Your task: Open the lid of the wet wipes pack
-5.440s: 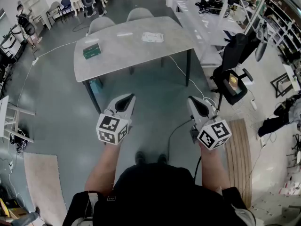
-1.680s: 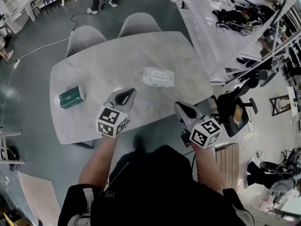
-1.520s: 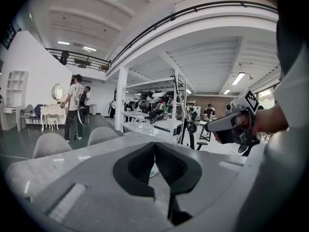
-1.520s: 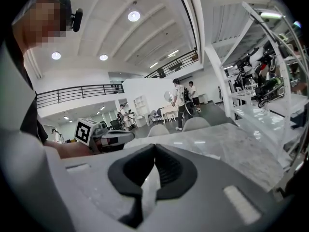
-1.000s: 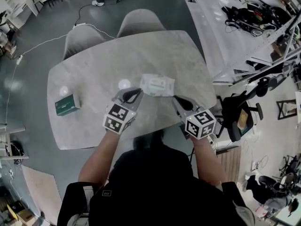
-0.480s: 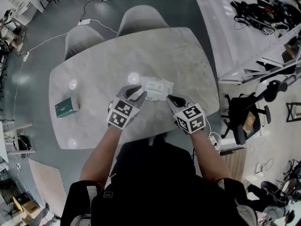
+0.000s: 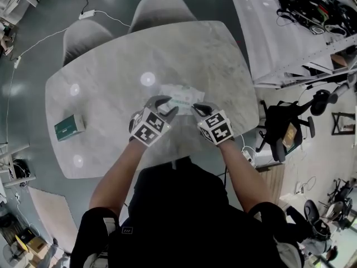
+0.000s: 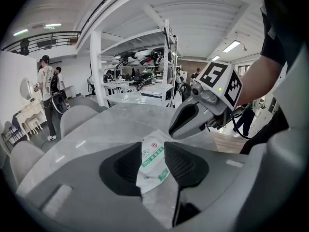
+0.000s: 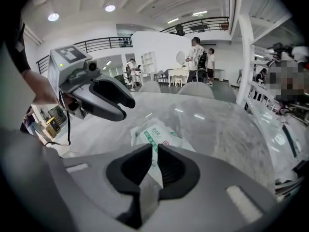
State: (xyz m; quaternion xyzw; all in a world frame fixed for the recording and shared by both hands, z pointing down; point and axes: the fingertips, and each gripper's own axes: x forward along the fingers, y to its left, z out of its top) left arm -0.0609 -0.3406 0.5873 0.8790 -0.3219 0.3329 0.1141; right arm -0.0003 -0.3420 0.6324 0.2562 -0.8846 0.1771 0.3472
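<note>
Here both grippers hang low over the pack [image 7: 181,96], which lies flat on the table [image 7: 111,66], near the person's edge and right of the middle. The left gripper [image 7: 169,106] is just beside the pack's left end. Its jaws are opening, with the pack showing in the gap beyond them, not pinched. The right gripper [image 7: 196,107] is at the pack's right end. Its jaws are drawn almost together, leaving a thin slit with nothing in it.

The step in hand looks like the approach. To do it well, one gripper should likely pin the soft pack down while the other catches the lid's free lip and peels upward. The lid's edge cannot be made out yet, so it should be found first.

The near table edge is close, so pulling toward it could drag the pack off. Bare table lies beyond the pack and to its left. The box [image 7: 70,126] is well apart.
</note>
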